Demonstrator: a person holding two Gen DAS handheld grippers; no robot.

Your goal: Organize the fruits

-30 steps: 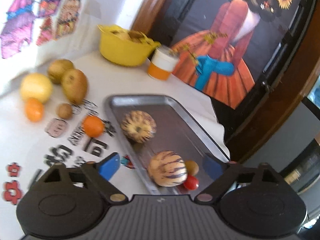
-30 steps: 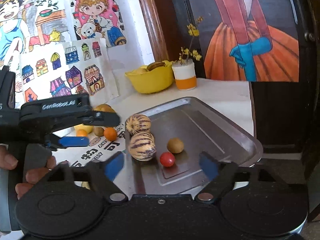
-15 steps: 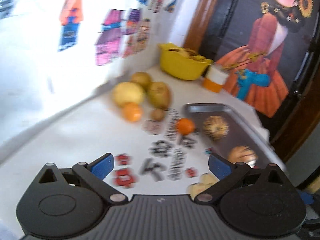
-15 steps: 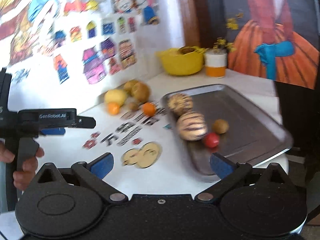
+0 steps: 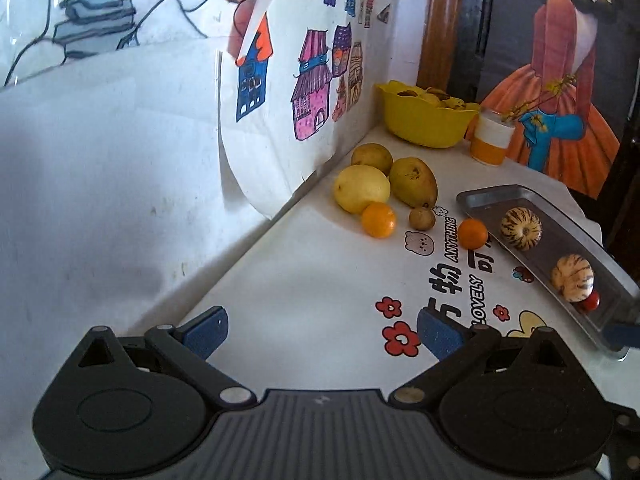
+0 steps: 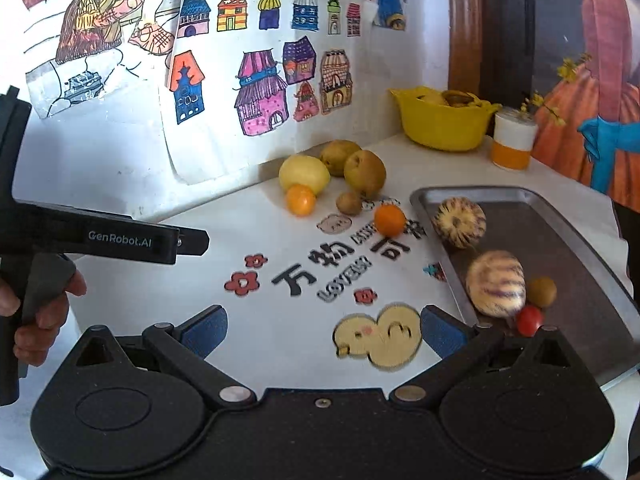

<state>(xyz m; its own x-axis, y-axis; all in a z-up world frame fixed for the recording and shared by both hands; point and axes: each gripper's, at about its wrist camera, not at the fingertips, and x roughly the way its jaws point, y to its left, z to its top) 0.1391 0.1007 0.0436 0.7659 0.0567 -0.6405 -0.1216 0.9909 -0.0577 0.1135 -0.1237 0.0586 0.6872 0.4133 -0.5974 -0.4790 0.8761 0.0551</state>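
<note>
Left gripper (image 5: 322, 330) and right gripper (image 6: 324, 330) are both hovering wide and empty over the tabletop (image 5: 304, 280). Loose fruits are sitting ahead near the wall: lemon (image 5: 362, 194), pear (image 5: 413, 182), orange (image 5: 472, 233), just beside the tray (image 5: 484, 196). The orange is looking light, firm and round, probably prone to rolling, so I'd be pinching it across its widest middle.

A metal tray (image 6: 540, 200) at the table's right edge holds two striped pepino melons (image 6: 459, 222) (image 6: 495, 283), a small brown fruit (image 6: 541, 291) and a cherry tomato (image 6: 529, 320), the last three clustered together. Beside the tray lie two small oranges (image 6: 389, 220) (image 6: 300, 199), a kiwi-like fruit (image 6: 349, 202), a yellow lemon (image 6: 304, 173) and two brownish pears (image 6: 365, 173) (image 6: 338, 151) near the wall.
</note>
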